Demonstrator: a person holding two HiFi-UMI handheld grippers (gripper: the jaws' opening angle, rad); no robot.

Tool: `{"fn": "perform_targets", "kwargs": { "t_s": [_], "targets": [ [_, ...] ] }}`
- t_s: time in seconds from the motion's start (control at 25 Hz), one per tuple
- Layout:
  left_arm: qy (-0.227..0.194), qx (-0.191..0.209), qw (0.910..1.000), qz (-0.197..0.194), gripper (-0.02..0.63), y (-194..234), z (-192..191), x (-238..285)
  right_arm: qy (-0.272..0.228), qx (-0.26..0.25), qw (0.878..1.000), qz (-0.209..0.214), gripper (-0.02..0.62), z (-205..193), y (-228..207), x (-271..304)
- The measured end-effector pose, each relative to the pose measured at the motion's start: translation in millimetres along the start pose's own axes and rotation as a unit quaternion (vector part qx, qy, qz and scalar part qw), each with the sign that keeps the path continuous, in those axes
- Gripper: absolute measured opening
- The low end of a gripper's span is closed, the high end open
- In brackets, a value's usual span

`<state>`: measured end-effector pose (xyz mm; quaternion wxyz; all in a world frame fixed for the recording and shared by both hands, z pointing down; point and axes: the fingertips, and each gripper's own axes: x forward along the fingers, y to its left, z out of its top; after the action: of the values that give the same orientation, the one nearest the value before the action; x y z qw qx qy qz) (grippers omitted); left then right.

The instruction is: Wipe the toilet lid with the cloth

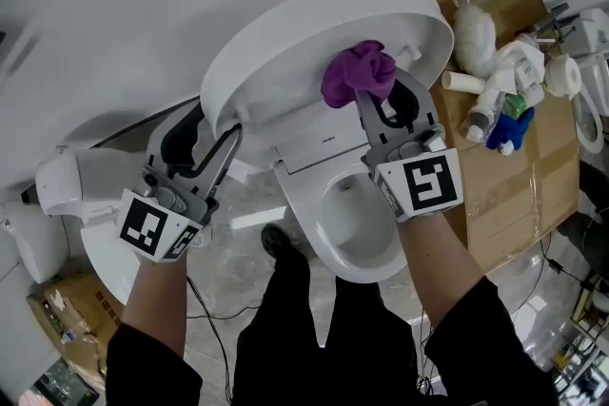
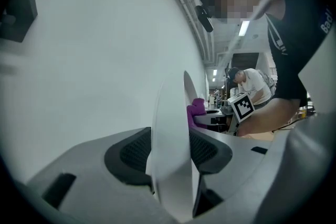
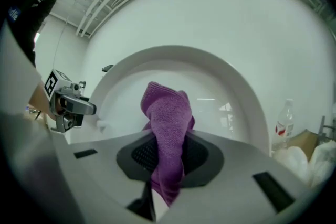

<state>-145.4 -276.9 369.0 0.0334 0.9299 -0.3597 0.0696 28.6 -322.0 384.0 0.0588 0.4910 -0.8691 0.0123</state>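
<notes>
The white toilet lid (image 1: 304,43) stands raised over the bowl (image 1: 354,233). My left gripper (image 1: 221,136) is shut on the lid's left edge. In the left gripper view that edge (image 2: 170,128) runs upright between the two pads of the left gripper (image 2: 170,157). My right gripper (image 1: 385,98) is shut on a crumpled purple cloth (image 1: 357,74), which lies against the lid's inner face near its upper right. In the right gripper view the cloth (image 3: 168,118) sticks up from the right gripper (image 3: 168,157), with the lid's inner face (image 3: 236,97) right behind it.
A cardboard box (image 1: 519,166) to the right of the toilet carries plastic bottles (image 1: 476,33) and paper rolls. More white sanitary ware (image 1: 67,190) stands at the left. Cables lie on the floor below. A person (image 2: 252,84) bends over in the far background of the left gripper view.
</notes>
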Motion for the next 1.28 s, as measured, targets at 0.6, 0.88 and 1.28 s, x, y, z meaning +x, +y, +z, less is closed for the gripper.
{"fn": "perform_targets", "kwargs": {
  "t_s": [0.6, 0.88, 1.28],
  "targets": [
    [-0.016, -0.011, 0.9997, 0.011, 0.218, -5.0, -9.6, -3.6, 0.014, -0.022, 1.000, 0.012, 0.075, -27.2, 19.3, 3.5],
    [-0.026, -0.003, 0.9993, -0.027, 0.216, -8.8, -19.6, -8.6, -0.012, -0.008, 0.999, 0.036, 0.075, -27.4, 93.3, 22.2],
    [-0.016, -0.024, 0.9979, -0.058, 0.218, -9.6, -34.9, -6.4, -0.010, 0.019, 0.998, 0.055, 0.075, -39.1, 145.4, 34.9]
  ]
}}
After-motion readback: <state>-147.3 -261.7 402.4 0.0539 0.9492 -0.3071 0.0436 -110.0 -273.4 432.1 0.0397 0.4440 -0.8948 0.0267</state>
